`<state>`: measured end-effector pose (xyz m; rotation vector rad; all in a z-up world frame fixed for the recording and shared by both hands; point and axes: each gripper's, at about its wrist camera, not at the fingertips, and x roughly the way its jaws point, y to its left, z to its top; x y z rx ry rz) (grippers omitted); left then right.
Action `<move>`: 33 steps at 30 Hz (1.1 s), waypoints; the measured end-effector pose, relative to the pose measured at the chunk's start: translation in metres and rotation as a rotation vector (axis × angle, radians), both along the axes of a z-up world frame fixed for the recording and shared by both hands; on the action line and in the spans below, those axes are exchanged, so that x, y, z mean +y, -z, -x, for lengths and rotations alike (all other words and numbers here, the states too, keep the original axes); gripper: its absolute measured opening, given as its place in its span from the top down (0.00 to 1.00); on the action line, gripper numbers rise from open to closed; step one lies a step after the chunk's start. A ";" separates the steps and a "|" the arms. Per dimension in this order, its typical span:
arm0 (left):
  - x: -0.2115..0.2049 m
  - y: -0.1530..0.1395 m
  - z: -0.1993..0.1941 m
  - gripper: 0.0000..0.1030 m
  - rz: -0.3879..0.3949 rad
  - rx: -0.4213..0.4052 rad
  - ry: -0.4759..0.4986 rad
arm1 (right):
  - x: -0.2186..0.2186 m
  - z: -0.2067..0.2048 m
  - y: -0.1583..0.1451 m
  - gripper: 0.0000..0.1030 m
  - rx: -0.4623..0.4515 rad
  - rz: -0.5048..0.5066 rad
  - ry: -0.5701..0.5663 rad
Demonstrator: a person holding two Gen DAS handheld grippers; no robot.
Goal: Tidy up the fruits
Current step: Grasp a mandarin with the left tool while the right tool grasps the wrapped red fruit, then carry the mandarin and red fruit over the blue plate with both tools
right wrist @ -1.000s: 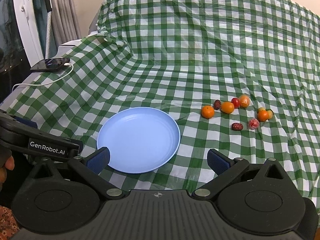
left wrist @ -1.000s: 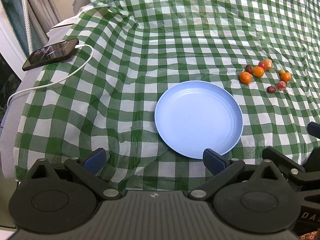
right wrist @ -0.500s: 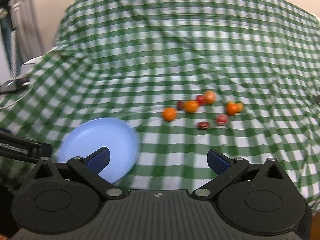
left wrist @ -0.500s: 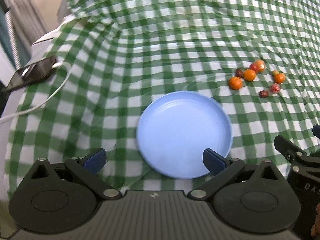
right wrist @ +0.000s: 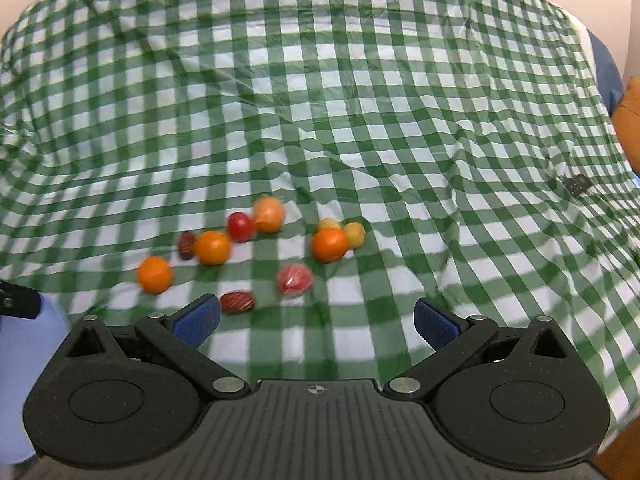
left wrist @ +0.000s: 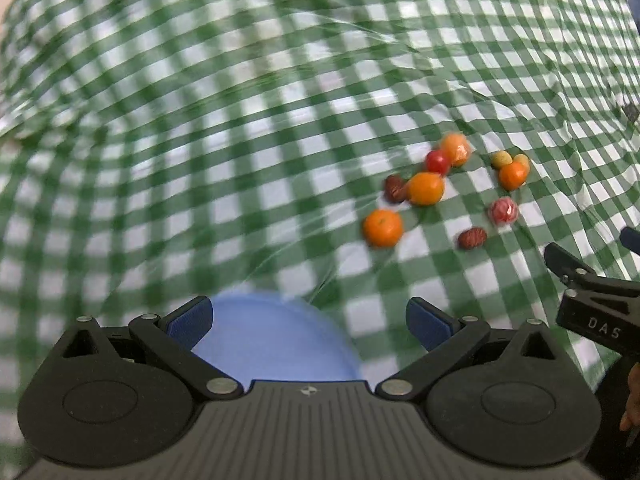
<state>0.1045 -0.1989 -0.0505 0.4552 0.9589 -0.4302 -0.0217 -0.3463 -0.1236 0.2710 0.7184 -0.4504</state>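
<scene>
Both grippers hover with fingers apart and nothing between them. The left gripper (left wrist: 308, 320) is above the blue plate (left wrist: 276, 344). The fruits (right wrist: 256, 248) lie together on the checked cloth (right wrist: 360, 120), at 12 o'clock from the right gripper (right wrist: 318, 322) and at 1 o'clock from the plate.

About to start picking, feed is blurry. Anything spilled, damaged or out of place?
Nothing damaged. The fruits lie loose on the checked cloth, none on the blue plate yet. Both claws, left and right, are open and empty.
</scene>
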 end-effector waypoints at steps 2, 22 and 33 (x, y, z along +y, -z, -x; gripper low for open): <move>-0.022 0.017 -0.014 0.00 -0.004 0.007 0.026 | -0.013 -0.015 0.014 0.09 0.005 -0.003 -0.015; -0.066 0.077 -0.072 0.63 0.087 0.121 0.074 | -0.032 -0.068 0.072 0.69 0.047 0.004 -0.125; 0.009 -0.008 -0.005 0.63 0.149 0.042 0.015 | -0.008 0.004 0.001 0.69 -0.044 -0.026 -0.141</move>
